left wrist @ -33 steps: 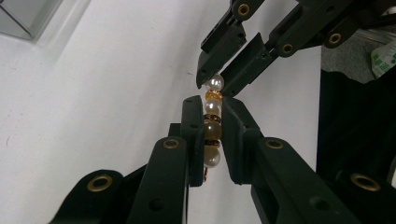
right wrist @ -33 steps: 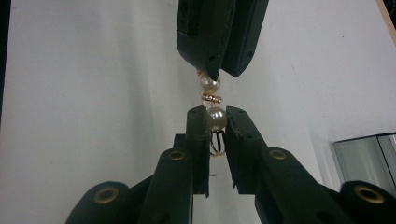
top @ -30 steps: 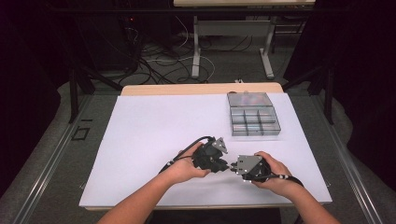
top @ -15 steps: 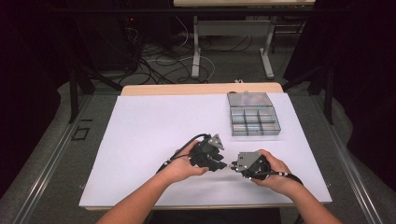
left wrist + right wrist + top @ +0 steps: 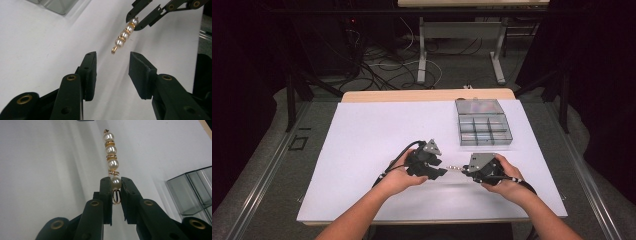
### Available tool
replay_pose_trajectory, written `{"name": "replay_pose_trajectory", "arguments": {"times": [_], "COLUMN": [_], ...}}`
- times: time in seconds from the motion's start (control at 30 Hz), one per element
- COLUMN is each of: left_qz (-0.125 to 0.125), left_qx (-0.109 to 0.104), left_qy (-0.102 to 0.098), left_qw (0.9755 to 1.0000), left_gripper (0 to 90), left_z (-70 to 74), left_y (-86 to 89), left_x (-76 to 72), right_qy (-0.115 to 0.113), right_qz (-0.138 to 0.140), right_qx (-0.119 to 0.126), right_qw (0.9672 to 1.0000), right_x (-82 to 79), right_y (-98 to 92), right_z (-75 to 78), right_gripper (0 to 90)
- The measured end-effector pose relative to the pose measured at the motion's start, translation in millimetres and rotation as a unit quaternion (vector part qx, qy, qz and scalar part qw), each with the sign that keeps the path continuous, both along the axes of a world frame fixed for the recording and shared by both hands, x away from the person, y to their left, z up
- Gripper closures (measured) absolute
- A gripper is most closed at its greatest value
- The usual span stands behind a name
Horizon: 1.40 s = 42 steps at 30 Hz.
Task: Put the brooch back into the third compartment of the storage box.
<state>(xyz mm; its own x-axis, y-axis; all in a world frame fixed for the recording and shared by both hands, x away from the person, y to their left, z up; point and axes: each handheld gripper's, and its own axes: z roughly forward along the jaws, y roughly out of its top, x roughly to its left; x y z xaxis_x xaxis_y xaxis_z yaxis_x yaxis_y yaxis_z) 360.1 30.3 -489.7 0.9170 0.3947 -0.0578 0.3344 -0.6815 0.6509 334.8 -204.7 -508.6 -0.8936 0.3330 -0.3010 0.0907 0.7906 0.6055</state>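
Scene: a white table sheet (image 5: 362, 150) carries a clear compartment box (image 5: 482, 122) at its far right; both hand-held grippers meet at the near centre.
Right gripper (image 5: 116, 185): jaws pressed onto the lowest pearl of a pearl-and-gold bead pin (image 5: 111, 157); a small gold wire loop hangs below the pinch point.
Location of bead pin: held clear of the sheet, its free end with a small gold eyelet pointing toward the left gripper (image 5: 112, 66). In the high view it bridges part of the gap between the two tools (image 5: 454, 168).
Left gripper: jaws spread, nothing between them; the eyelet tip sits just beyond the jaw tips, roughly centred on the opening.
Change over the last second: the two grippers have drawn apart slightly and shifted left along the near centre; the box is unmoved.
Meaning: judged as a handover or two-point hold in preparation; the left jaws appear lined up to close on the free end.
Risk: the pearls are round and smooth, so a pinch may slip.
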Motion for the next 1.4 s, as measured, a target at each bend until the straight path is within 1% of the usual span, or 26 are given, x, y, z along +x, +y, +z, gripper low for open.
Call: {"name": "replay_pose_trajectory", "arguments": {"times": [0.1,0.13,0.17,0.2,0.3,0.37,0.4,0.43,0.47,0.5,0.53,0.57,0.67,0.7,0.73,0.87,0.97,1.0,1.03,1.07,1.13,1.17,1.2,1.23,1.3,1.4], "left_qz": [0.009,0.011,0.015,0.020,0.033,0.033,0.044,0.043,0.052,0.052,0.061,0.063,0.084,0.085,0.091,0.095,0.099,0.109,0.108,0.113,0.121,0.120,0.129,0.128,0.140,0.150], "left_qx": [-0.005,-0.003,-0.007,-0.010,-0.015,-0.010,-0.018,-0.014,-0.018,-0.015,-0.021,-0.021,-0.026,-0.024,-0.030,-0.029,-0.031,-0.037,-0.034,-0.038,-0.042,-0.037,-0.045,-0.040,-0.050,-0.055], "left_qy": [-0.006,0.000,-0.005,-0.002,-0.007,-0.004,-0.010,-0.004,-0.012,-0.012,-0.017,-0.016,-0.026,-0.024,-0.028,-0.035,-0.028,-0.033,-0.031,-0.036,-0.032,-0.032,-0.035,-0.030,-0.039,-0.040], "left_qw": [0.9999,0.9999,0.9998,0.9998,0.9993,0.9994,0.9988,0.9990,0.9984,0.9985,0.9977,0.9977,0.9958,0.9958,0.9950,0.9944,0.9942,0.9928,0.9931,0.9922,0.9912,0.9915,0.9901,0.9906,0.9882,0.9863], "left_gripper": [56.5,55.7,53.8,53.8,51.8,51.0,50.5,50.0,49.7,49.1,48.7,48.4,46.7,46.7,46.3,44.4,44.0,43.5,43.1,43.0,43.1,43.0,43.0,42.9,42.9,42.3], "left_z": [-1.7,-1.4,-2.3,-2.7,-5.5,-5.3,-7.0,-5.9,-6.9,-6.2,-6.7,-6.0,-6.3,-5.6,-6.4,-7.1,-6.8,-7.9,-7.5,-8.3,-8.9,-7.9,-9.1,-7.9,-9.1,-8.7], "left_y": [4.2,6.5,8.0,9.5,13.4,17.0,17.5,19.8,20.8,22.5,24.3,26.0,31.5,33.3,35.2,41.4,46.4,47.6,49.7,51.0,54.5,57.3,58.6,61.1,65.1,71.6], "left_x": [0.8,1.3,2.1,2.3,2.4,2.8,2.0,2.5,2.5,3.0,3.0,3.7,4.0,4.5,4.7,5.3,6.3,6.2,6.8,6.9,7.0,7.5,7.4,7.8,8.2,8.3], "right_qy": [0.000,0.000,-0.001,-0.002,-0.006,-0.009,-0.008,-0.005,-0.012,-0.010,-0.012,-0.013,-0.009,-0.009,-0.012,-0.012,-0.013,-0.011,-0.010,-0.014,-0.008,-0.011,-0.015,-0.017,-0.014,-0.016], "right_qz": [-0.011,-0.013,-0.019,-0.024,-0.035,-0.041,-0.042,-0.042,-0.046,-0.047,-0.051,-0.053,-0.069,-0.069,-0.073,-0.094,-0.100,-0.106,-0.113,-0.124,-0.126,-0.134,-0.136,-0.141,-0.146,-0.157], "right_qx": [0.003,0.004,0.006,0.008,0.014,0.019,0.025,0.028,0.031,0.030,0.031,0.035,0.042,0.042,0.044,0.054,0.054,0.057,0.056,0.057,0.056,0.057,0.056,0.059,0.056,0.056], "right_qw": [0.9999,0.9999,0.9998,0.9997,0.9993,0.9989,0.9988,0.9987,0.9984,0.9984,0.9982,0.9979,0.9967,0.9967,0.9963,0.9941,0.9934,0.9927,0.9919,0.9905,0.9904,0.9892,0.9890,0.9881,0.9876,0.9859], "right_x": [4.0,5.3,6.9,8.3,11.9,14.1,15.8,17.0,18.6,20.2,21.4,23.9,32.1,32.1,33.8,46.2,51.4,53.6,56.1,60.6,62.1,64.5,67.2,70.9,72.7,79.3], "right_y": [-0.8,-1.3,-1.6,-1.8,-2.6,-3.3,-3.8,-4.3,-4.7,-5.3,-5.5,-6.1,-9.2,-9.2,-9.8,-15.5,-18.6,-20.1,-21.9,-25.0,-26.2,-27.8,-29.4,-31.4,-32.6,-37.3], "right_z": [1.5,2.3,3.0,3.6,5.8,7.3,8.4,9.4,9.9,11.0,11.6,12.3,15.7,15.7,16.1,18.3,19.7,20.1,20.8,21.8,22.5,23.3,24.2,25.3,26.7,28.4], "right_gripper": [80.2,80.2,80.1,80.1,80.1,80.1,80.1,80.1,80.1,80.1,80.1,80.1,80.1,80.1,80.1,80.1,80.1,80.1,80.2,80.1,80.1,80.1,80.1,80.1,80.1,80.1]}}
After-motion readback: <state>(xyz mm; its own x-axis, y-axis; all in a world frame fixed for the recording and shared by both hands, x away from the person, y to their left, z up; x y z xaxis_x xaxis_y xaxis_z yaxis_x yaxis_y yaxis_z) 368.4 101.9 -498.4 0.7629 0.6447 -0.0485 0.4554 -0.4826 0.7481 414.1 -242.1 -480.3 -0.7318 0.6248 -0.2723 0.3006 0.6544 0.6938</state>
